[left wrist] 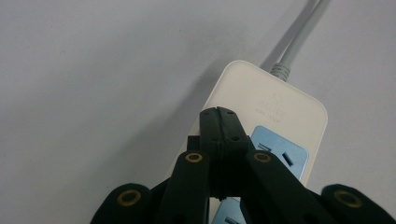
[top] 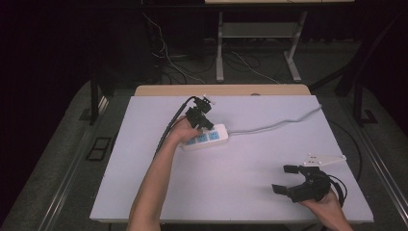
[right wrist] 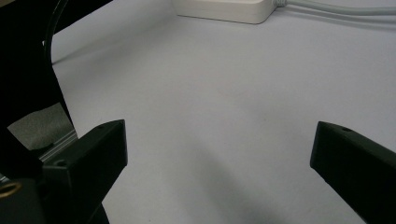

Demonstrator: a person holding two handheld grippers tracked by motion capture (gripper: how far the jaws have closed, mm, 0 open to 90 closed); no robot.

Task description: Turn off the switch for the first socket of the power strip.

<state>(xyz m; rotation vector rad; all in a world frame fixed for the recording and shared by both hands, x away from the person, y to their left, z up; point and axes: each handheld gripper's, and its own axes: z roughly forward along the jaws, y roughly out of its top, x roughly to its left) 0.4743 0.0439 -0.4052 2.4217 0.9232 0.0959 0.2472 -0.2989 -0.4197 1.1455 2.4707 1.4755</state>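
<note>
A white power strip with blue socket faces lies left of the middle of the white table. Its grey cord runs off to the right edge. My left gripper hangs over the strip's cord end, tilted down, jaws shut. In the left gripper view its tips are pressed together with nothing between them, just above the strip beside a blue socket. My right gripper rests near the front right corner, wide open and holding nothing, and faces the distant strip.
A wooden strip borders the table's far edge. Beyond it, loose cables and a desk frame's legs stand on the dark floor. The left gripper's black cable trails along the forearm. Bare tabletop lies between the two grippers.
</note>
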